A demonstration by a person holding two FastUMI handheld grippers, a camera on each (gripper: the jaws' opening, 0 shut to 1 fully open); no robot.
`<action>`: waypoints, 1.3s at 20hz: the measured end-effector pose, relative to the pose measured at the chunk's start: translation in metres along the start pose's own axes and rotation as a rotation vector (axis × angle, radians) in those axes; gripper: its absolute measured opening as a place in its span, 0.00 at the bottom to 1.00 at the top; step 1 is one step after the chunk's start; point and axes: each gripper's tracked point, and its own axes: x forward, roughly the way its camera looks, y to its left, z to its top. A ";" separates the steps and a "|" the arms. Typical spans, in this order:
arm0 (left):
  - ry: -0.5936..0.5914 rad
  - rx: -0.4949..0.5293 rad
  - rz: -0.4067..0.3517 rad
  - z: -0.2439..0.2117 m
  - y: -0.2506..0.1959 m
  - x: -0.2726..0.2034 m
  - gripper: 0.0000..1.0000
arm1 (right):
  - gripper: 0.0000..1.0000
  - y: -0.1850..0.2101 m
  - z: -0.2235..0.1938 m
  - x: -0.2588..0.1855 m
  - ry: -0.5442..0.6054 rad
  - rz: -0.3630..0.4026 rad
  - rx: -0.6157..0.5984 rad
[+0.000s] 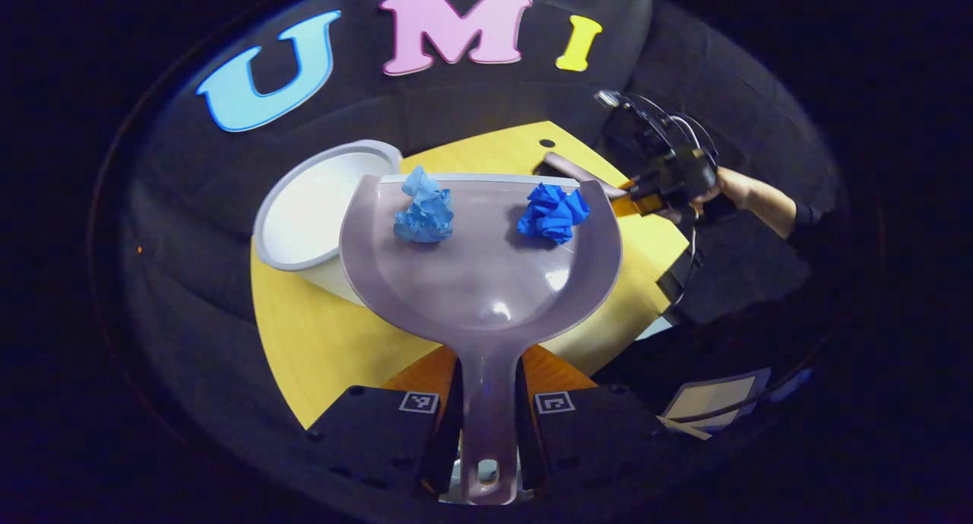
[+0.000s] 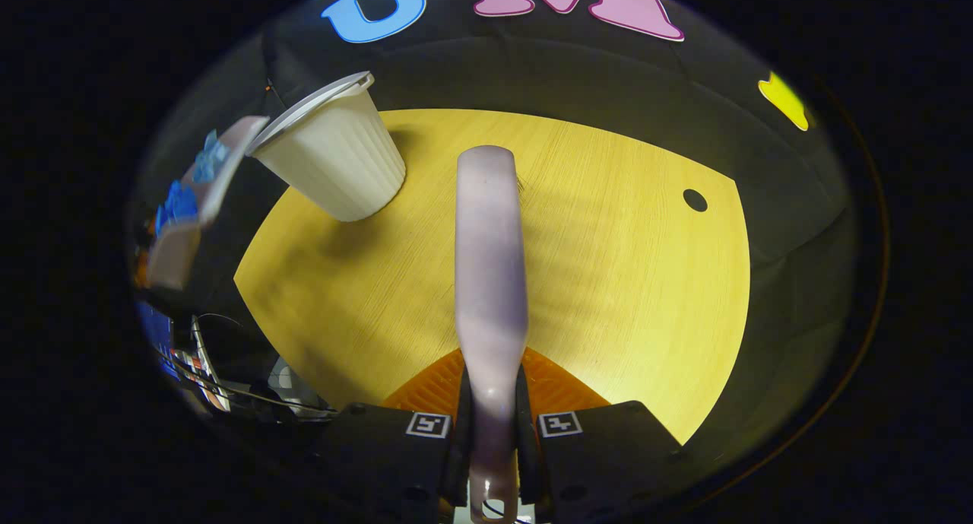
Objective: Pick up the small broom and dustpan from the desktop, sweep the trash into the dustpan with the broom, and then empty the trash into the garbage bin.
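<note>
My left claw (image 1: 486, 425) pinched the dustpan (image 1: 480, 258) w/ both paper wads (image 1: 424, 207) aboard, beside the bin (image 1: 315, 204); right claw (image 2: 492, 433) pinched the broom (image 2: 490, 265) over the table (image 2: 608, 281). Sweeping looked done; emptying left.

Hidden and cut-off items:

- Garbage bin (image 1: 319, 204), left gripper view, centre left: right part of its rim and wall covered by the dustpan (image 1: 486, 265).
- Table (image 1: 319, 341), same view: middle stretch hidden under the dustpan.
- Broom (image 1: 574, 170), upper right of the dustpan: only a short piece of handle shows past the pan's rim; the bristles cannot be made out.
- Right tongs (image 1: 635, 201), upper right: small and dark; jaw position unreadable there.
- Dustpan (image 2: 201, 197), right gripper view, far left edge: warped by the lens; blue wads (image 2: 182, 197) inside blurred.
- Broom (image 2: 490, 281), right gripper view, centre: head hidden beyond the handle's far end.
- Cluttered items (image 2: 198, 357), lower left: too small to identify.
</note>
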 end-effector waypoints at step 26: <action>0.554 0.450 0.510 0.146 -0.086 0.317 0.30 | 0.28 0.009 -0.009 0.007 -0.035 0.110 0.114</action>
